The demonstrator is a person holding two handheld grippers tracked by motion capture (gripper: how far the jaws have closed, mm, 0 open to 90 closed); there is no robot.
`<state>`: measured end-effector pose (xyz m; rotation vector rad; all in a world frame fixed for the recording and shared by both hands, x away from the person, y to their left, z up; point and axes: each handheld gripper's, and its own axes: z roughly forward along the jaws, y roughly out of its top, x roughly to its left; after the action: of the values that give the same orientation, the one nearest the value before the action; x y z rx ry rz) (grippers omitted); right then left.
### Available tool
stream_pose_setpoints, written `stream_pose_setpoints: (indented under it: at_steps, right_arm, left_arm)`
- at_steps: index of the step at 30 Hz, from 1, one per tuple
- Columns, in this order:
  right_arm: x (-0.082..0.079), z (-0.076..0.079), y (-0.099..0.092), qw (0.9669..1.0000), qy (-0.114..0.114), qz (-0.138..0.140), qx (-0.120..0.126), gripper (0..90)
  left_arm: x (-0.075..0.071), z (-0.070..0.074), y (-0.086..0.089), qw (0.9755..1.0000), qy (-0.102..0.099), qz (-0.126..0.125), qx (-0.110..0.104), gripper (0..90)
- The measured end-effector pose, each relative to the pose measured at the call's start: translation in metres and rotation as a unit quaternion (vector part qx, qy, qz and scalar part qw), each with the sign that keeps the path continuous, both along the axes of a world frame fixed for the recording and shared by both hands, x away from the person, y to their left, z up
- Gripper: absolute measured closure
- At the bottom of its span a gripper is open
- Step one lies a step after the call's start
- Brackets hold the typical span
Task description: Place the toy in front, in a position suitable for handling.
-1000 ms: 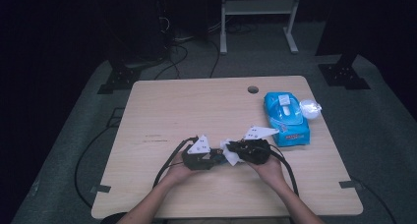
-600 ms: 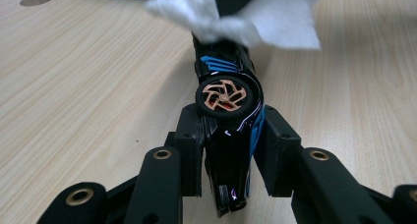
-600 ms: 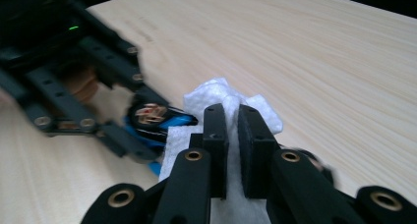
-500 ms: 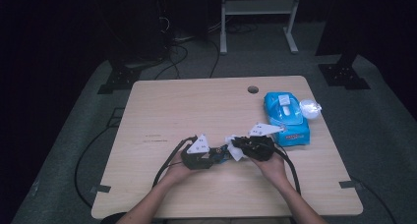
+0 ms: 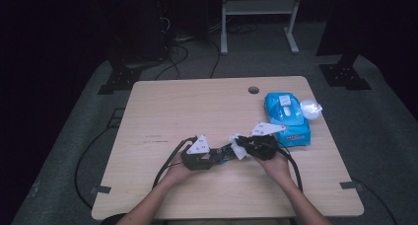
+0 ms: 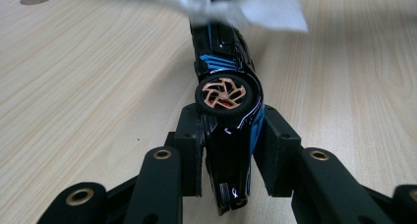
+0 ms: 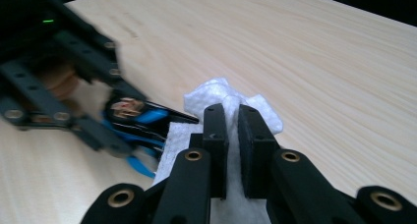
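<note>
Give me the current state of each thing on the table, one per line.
Toy car: turned on its side, clamped in the left gripper.
White wipe: crumpled, pinched in the right gripper, against the car.
Wipes pack: flat on the table, lid apparently shut.
Clear wrapper: loose beside the pack.
</note>
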<state>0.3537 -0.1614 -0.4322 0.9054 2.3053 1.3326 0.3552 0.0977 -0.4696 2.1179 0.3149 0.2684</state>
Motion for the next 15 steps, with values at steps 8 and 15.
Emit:
stream_pose_setpoints:
  at_steps: [8,15]
  right_arm:
    - [0.002,-0.0009,-0.0053,1.0,0.002,-0.008,0.005,82.2]
    - [0.0019,-0.001,-0.0081,0.9999,0.008,-0.011,0.009,82.2]
  left_arm:
    - [0.0027,-0.0009,0.0011,1.0,0.005,-0.004,-0.006,65.6]
    - [0.0042,-0.0006,-0.0004,0.9999,0.006,-0.007,-0.005,65.7]
